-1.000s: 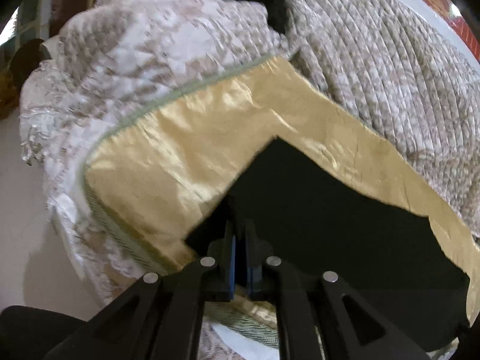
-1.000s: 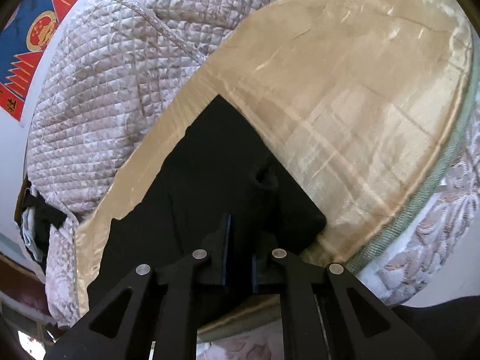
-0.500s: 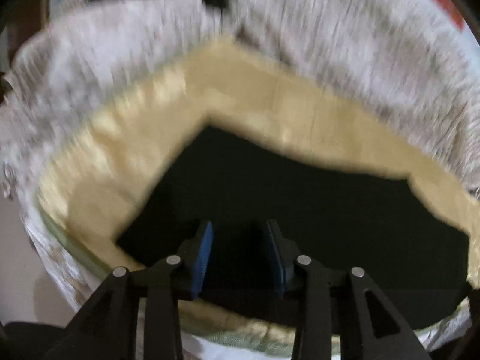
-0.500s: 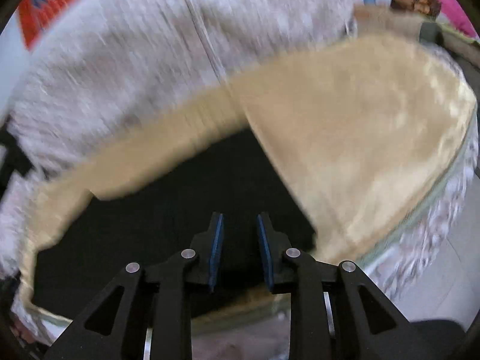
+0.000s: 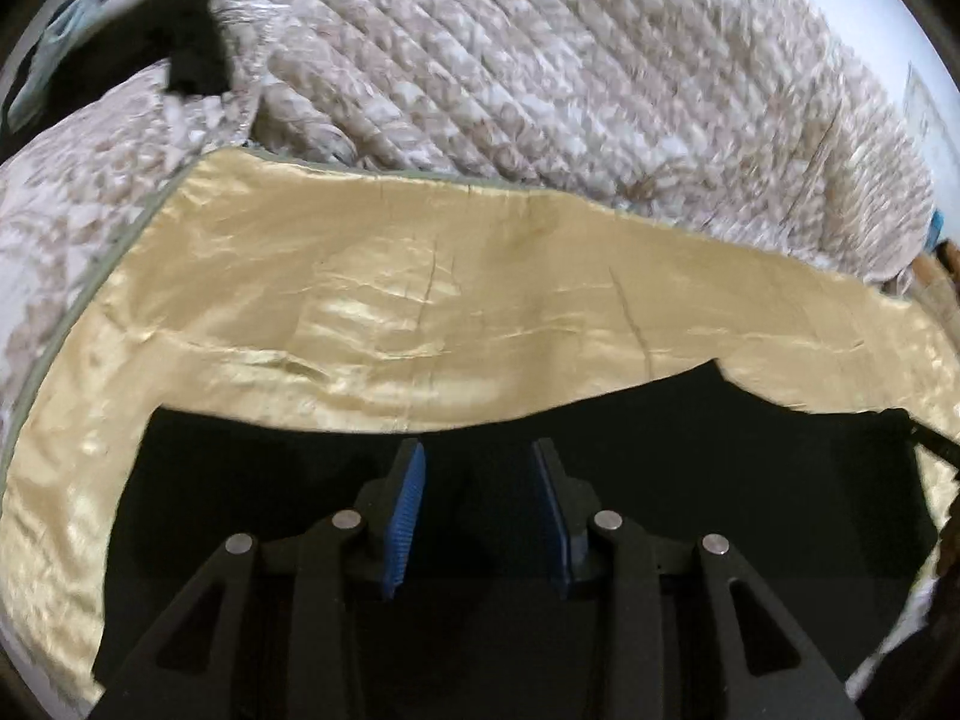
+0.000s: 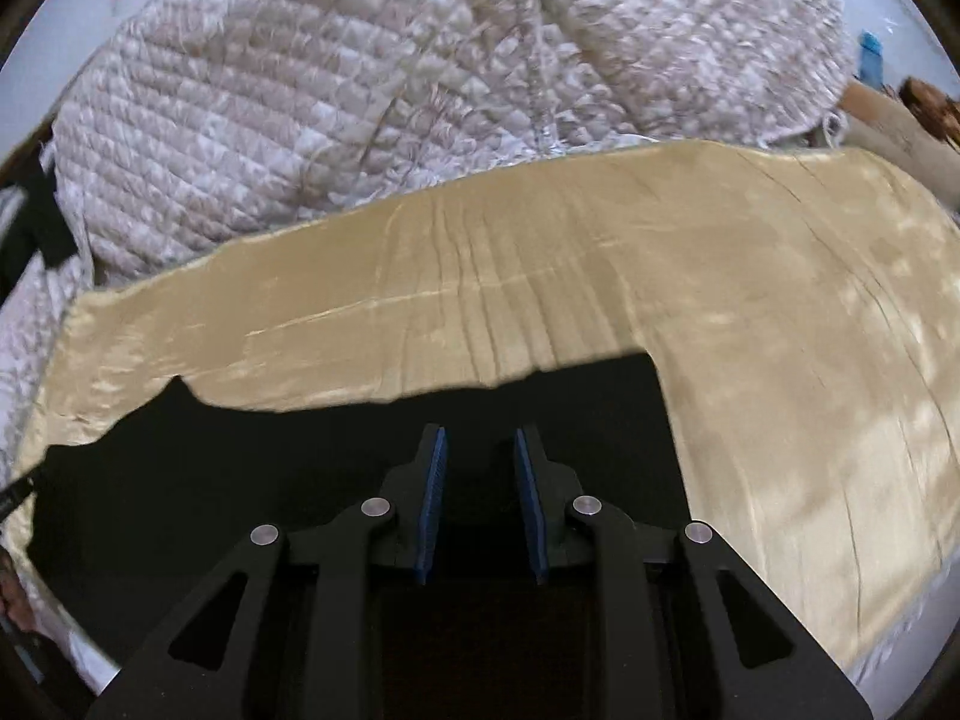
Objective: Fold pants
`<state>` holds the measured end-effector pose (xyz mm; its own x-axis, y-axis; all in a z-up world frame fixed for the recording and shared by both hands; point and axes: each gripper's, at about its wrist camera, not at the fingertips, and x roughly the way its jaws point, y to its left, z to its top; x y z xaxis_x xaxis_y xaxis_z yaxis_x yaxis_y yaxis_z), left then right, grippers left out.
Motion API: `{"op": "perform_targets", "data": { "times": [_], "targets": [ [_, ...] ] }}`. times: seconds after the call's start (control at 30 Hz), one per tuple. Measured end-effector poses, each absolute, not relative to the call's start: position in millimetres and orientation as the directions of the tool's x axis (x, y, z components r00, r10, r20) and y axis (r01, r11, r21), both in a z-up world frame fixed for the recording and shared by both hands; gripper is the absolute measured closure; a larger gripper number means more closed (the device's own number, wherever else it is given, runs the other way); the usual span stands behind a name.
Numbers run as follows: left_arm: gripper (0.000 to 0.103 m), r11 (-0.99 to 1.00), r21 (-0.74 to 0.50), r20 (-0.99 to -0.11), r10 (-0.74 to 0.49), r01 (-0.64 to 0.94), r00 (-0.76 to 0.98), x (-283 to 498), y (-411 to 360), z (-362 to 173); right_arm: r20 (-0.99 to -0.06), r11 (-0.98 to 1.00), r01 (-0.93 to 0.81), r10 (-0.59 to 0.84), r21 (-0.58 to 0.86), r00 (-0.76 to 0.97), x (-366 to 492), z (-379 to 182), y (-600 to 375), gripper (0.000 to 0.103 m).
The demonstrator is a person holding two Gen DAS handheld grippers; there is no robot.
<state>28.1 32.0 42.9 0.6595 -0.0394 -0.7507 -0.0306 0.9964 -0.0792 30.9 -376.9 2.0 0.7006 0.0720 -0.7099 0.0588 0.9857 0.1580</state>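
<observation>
Both grippers hang over the black pants (image 5: 660,480), which lie flat beneath and ahead of them; the left gripper (image 5: 478,480) is released, pads apart and empty; the right gripper (image 6: 479,468) likewise, its gap narrower; beyond spreads a gold satin sheet (image 5: 420,276), then a quilted bedspread (image 6: 360,120).

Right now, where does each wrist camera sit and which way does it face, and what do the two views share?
Left wrist: rides behind the left claw, angled down at the black pants on the gold sheet, quilt beyond; only the claw's open blue-padded fingers show.
Right wrist: rides behind the right claw, angled down at the pants with gold sheet to the picture's right; only its open fingers show.
Shared: pants, gold sheet, quilt; neither claw holds cloth.
</observation>
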Motion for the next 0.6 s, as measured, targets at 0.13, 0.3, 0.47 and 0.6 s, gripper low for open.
{"op": "perform_targets", "data": {
  "times": [0.13,0.3,0.47,0.6],
  "targets": [
    [0.063,0.991,-0.069,-0.801,0.011,-0.111,0.598,42,44,14,-0.731,0.976,0.105,0.070,0.191,0.679,52,-14,-392,0.082],
    [0.063,0.986,-0.052,-0.757,0.065,-0.158,0.651,30,57,32,-0.657,0.969,0.128,0.043,0.210,0.753,35,1,-394,0.088],
    [0.064,0.959,-0.056,-0.779,0.131,-0.277,0.613,37,89,19,-0.725,0.955,0.249,-0.055,0.163,0.686,50,-13,-412,0.088],
    [0.064,0.960,-0.054,-0.756,0.141,-0.276,0.639,27,86,29,-0.709,0.943,0.280,-0.073,0.179,0.701,46,-11,-421,0.087]
  ]
}}
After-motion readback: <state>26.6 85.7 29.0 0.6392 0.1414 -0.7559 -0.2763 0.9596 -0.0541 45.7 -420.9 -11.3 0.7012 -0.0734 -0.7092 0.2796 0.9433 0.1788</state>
